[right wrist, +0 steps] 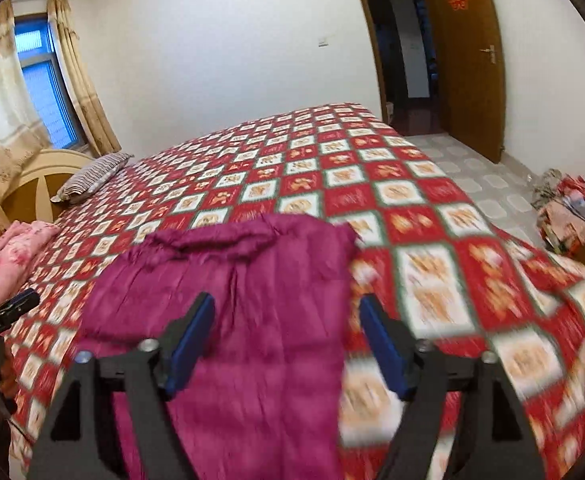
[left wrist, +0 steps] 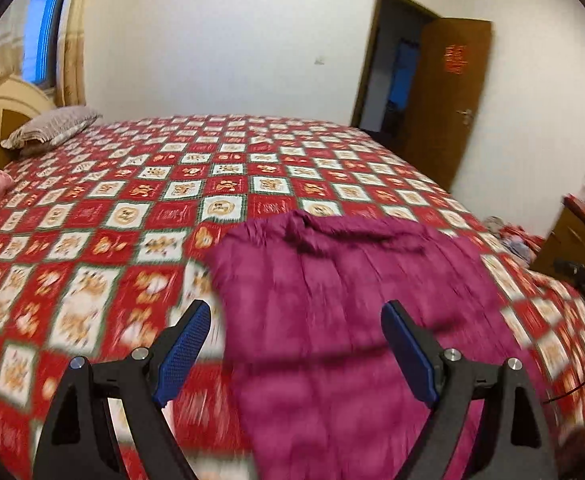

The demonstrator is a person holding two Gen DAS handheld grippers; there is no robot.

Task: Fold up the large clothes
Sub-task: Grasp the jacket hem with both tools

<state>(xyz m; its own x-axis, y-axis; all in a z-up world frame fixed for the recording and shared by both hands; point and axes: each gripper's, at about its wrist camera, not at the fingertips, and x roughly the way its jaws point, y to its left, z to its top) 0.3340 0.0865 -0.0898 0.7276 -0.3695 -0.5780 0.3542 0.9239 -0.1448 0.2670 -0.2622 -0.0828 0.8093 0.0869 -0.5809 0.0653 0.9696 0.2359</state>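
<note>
A magenta padded garment [left wrist: 344, 304] lies flat on the red patterned bed [left wrist: 132, 208], its collar end away from me. My left gripper [left wrist: 296, 320] is open and empty, hovering over the garment's left edge near its lower part. In the right wrist view the same garment [right wrist: 236, 304] fills the lower middle. My right gripper [right wrist: 288, 316] is open and empty above the garment's right edge. The near end of the garment is hidden below both views. The lower part of both views is blurred.
A striped pillow [left wrist: 52, 130] and a pink folded cloth [right wrist: 12, 256] lie at the headboard end on the left. An open brown door [left wrist: 448, 100] stands at the far right. A pile of cloth [right wrist: 568, 208] sits on the tiled floor right of the bed [right wrist: 432, 216].
</note>
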